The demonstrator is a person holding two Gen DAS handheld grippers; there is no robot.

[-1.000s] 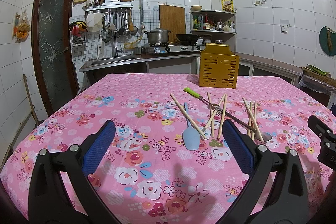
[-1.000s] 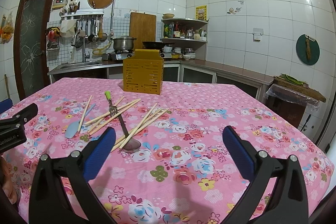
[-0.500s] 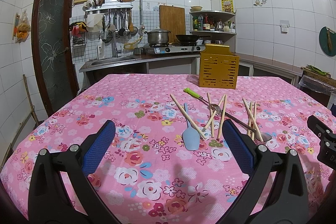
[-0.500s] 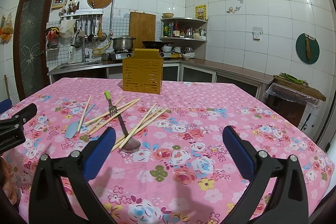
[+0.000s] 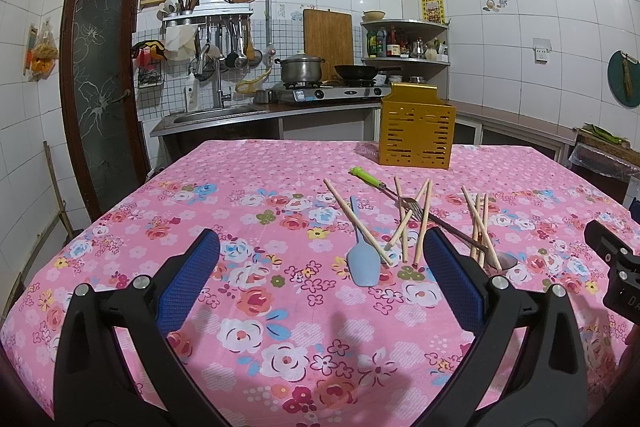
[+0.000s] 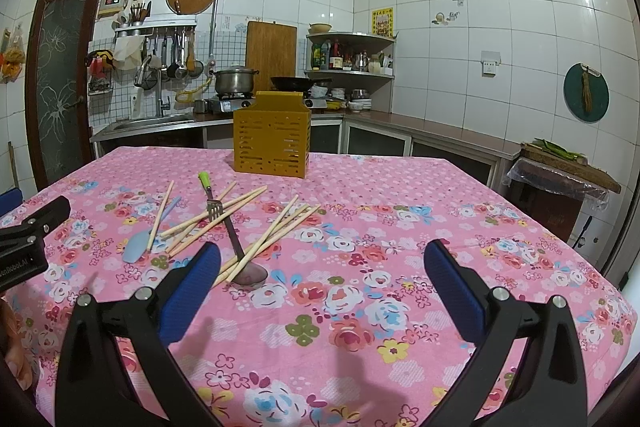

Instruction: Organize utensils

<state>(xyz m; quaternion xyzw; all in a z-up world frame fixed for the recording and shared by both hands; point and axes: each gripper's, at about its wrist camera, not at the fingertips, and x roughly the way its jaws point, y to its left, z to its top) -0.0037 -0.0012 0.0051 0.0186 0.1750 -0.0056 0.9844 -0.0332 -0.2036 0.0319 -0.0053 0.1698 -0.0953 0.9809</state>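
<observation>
On floral cloth [image 5: 280, 307], slim wooden chopsticks [image 5: 424, 223]

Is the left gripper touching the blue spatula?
Apart. The left wrist view shows bare tablecloth between the open left gripper and the blue spatula.

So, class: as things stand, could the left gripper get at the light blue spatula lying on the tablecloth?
Probably yes. The left gripper is open and empty, and the spatula lies just ahead, its blade uncovered. One chopstick crosses its handle, so that may shift.
</observation>
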